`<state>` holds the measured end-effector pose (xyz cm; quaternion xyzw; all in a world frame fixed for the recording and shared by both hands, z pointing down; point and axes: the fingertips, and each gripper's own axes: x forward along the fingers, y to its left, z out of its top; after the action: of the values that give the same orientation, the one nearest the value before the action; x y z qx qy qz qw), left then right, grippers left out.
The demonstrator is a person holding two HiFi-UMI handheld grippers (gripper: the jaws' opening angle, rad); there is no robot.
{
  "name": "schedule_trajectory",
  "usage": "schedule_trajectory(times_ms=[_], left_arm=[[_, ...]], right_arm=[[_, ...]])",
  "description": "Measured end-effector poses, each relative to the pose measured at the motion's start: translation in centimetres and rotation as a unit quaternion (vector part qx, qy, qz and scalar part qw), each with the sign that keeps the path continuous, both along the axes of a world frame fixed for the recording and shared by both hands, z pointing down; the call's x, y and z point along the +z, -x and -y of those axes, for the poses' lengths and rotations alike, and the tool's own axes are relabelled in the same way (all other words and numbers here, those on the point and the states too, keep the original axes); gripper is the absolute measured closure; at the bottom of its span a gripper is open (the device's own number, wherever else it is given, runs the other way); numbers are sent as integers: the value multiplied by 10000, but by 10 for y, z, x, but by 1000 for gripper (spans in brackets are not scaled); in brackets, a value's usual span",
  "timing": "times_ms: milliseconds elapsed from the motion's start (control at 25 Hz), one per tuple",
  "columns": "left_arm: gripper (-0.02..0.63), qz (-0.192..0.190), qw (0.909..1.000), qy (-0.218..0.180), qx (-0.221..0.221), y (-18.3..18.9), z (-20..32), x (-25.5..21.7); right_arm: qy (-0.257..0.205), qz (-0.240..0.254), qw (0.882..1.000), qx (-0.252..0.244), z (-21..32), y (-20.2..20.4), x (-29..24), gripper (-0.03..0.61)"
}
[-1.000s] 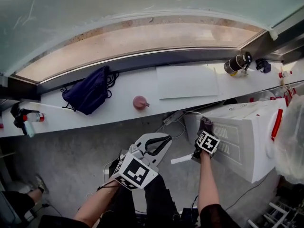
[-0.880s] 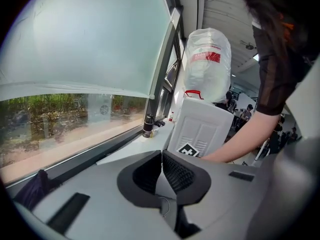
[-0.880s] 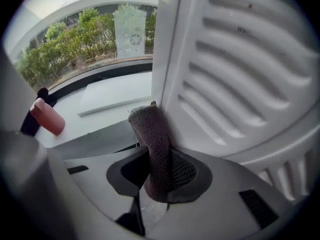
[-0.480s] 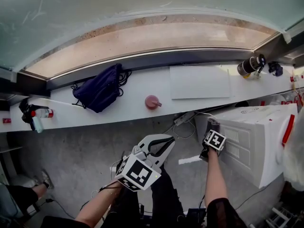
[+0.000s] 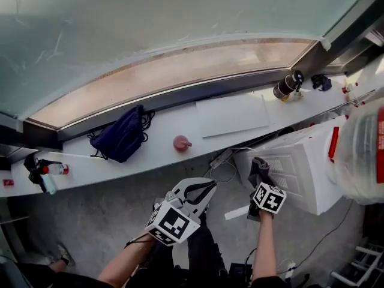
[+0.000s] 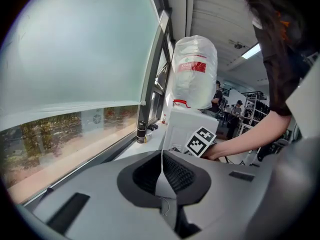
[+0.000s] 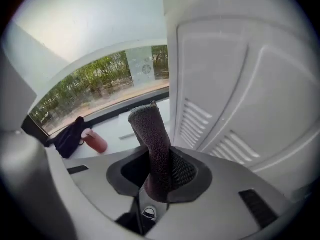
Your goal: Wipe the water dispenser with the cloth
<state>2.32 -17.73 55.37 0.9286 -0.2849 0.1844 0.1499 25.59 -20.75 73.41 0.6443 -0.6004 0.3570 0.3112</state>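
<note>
Lower centre: pale grey left gripper (image 5: 210, 186) and right gripper (image 5: 259, 167), black-padded jaws, each bearing a cube of black-and-white square markers. Bottom edge: dark short sleeve (image 5: 267, 281), dark trousers (image 5: 201, 254).

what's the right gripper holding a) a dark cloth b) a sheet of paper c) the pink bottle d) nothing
a: the right gripper has its fingers shut on the cloth, which sticks up beside the dispenser.

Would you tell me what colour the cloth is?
The cloth is dark greyish brown, clearest in the right gripper view.
</note>
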Motion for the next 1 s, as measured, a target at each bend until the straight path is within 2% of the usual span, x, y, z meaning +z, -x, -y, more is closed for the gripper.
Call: schedule_trajectory(times_ms=[200, 400, 560, 1000], left_arm=[[595, -110, 9990, -176, 401, -4, -22, -46], [595, -339, 9968, -227, 687, 0, -43, -87], [595, -347, 9947, -289, 921, 4, -73, -115], [595, -659, 9836, -426, 1625, 26, -168, -176]], right_arm=[[-375, 350, 9986, -97, -40, 22, -83, 474], [-916, 583, 9941, 56, -79, 45, -163, 474], [-1225, 648, 9902, 151, -123, 59, -219, 474], [-2021, 615, 9735, 875, -253, 95, -325, 474]])
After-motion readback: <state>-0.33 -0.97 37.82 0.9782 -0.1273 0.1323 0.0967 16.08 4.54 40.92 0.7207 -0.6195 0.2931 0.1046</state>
